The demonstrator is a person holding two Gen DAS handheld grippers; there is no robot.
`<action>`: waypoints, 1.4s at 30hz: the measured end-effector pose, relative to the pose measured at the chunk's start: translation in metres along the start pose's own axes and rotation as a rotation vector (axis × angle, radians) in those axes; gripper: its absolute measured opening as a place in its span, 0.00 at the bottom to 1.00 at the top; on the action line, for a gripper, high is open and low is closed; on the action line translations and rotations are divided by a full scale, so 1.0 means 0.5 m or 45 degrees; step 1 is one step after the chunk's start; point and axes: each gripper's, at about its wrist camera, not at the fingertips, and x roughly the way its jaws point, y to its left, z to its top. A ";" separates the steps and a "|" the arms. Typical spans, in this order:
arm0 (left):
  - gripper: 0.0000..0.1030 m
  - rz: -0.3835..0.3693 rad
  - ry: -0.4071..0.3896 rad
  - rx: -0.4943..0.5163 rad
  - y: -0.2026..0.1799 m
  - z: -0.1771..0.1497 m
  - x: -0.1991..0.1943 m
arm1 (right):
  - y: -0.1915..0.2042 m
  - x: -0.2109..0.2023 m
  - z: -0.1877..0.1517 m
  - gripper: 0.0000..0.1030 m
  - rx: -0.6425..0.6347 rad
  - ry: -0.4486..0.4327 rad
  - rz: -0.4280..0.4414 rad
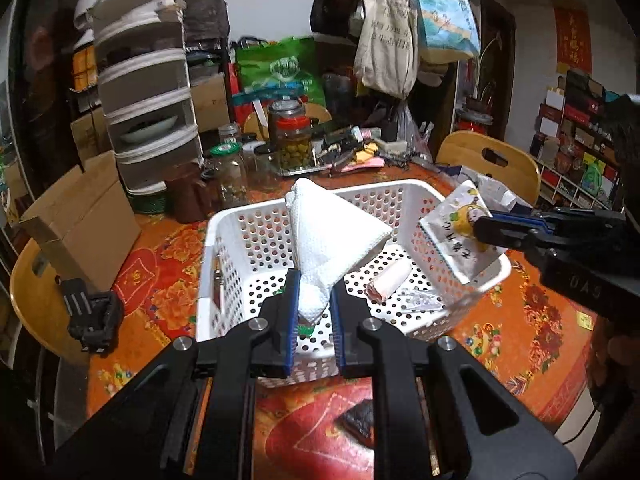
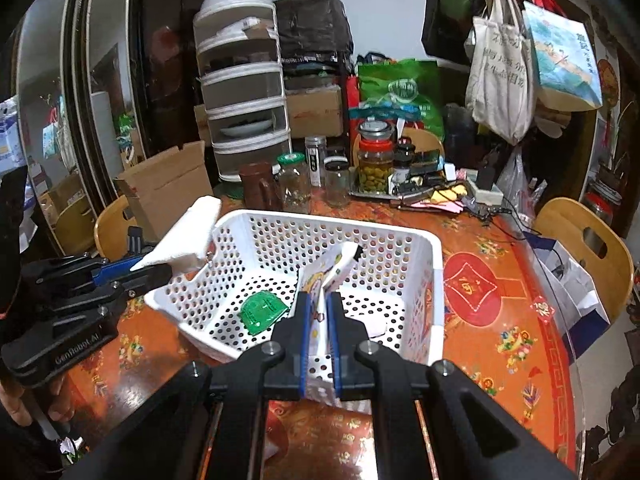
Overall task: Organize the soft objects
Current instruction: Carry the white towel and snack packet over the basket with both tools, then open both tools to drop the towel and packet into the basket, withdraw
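A white perforated basket (image 1: 256, 216) stands on the orange patterned table; it also shows in the right wrist view (image 2: 434, 280). My left gripper (image 1: 314, 280) is shut on a folded white paper towel (image 1: 332, 232) held over the basket; the towel also shows in the right wrist view (image 2: 188, 236). My right gripper (image 2: 318, 300) is shut on a white cartoon-printed tissue pack (image 2: 326, 276), held over the basket's right side (image 1: 456, 236). Inside lie a small pink-white roll (image 1: 390, 280) and a green packet (image 2: 262, 310).
Glass jars (image 1: 290, 140), a brown mug (image 2: 258, 186), a tiered white food cover (image 1: 148, 92) and a cardboard box (image 1: 80, 224) crowd the table's far side. Wooden chairs (image 2: 586, 240) stand around it. A dark flat object (image 1: 356, 420) lies near the front edge.
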 end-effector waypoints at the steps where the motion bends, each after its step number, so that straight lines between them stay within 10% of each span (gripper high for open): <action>1: 0.12 -0.002 0.028 -0.005 -0.002 0.010 0.021 | -0.003 0.017 0.007 0.07 0.003 0.025 0.001; 20: 0.13 0.040 0.473 -0.057 0.015 0.023 0.323 | -0.038 0.257 0.026 0.07 0.032 0.365 -0.062; 32: 0.19 0.011 0.498 -0.080 0.020 0.013 0.344 | -0.030 0.287 0.011 0.08 0.031 0.416 -0.022; 42: 0.45 0.034 0.417 -0.065 0.022 0.016 0.291 | -0.025 0.232 0.023 0.40 0.038 0.327 0.007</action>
